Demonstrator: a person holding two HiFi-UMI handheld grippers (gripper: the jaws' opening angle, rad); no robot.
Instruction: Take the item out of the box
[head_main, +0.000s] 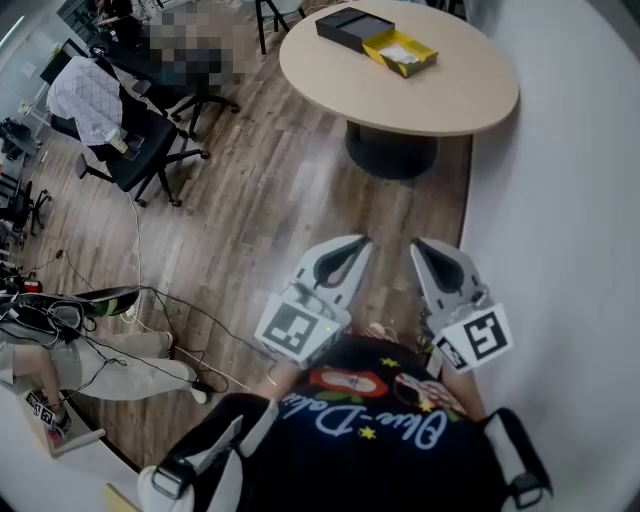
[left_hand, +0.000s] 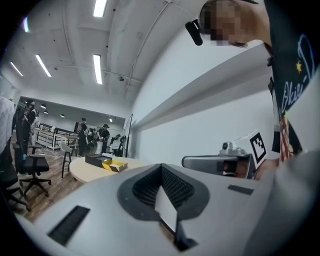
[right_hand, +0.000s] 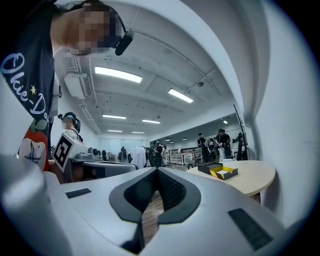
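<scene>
Wood floor (head_main: 270, 200) open up to table (head_main: 450, 100) edge, yellow box (head_main: 400, 52) beyond

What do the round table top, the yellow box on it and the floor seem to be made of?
Round table top: likely laminate or veneer; pale beige, matte, no clear grain visible.
Yellow box: probably cardboard; thin, straight walls, lying open like a tray.
Floor: wood or wood-look planks; brown streaked grain, visible seams, slight sheen.
</scene>
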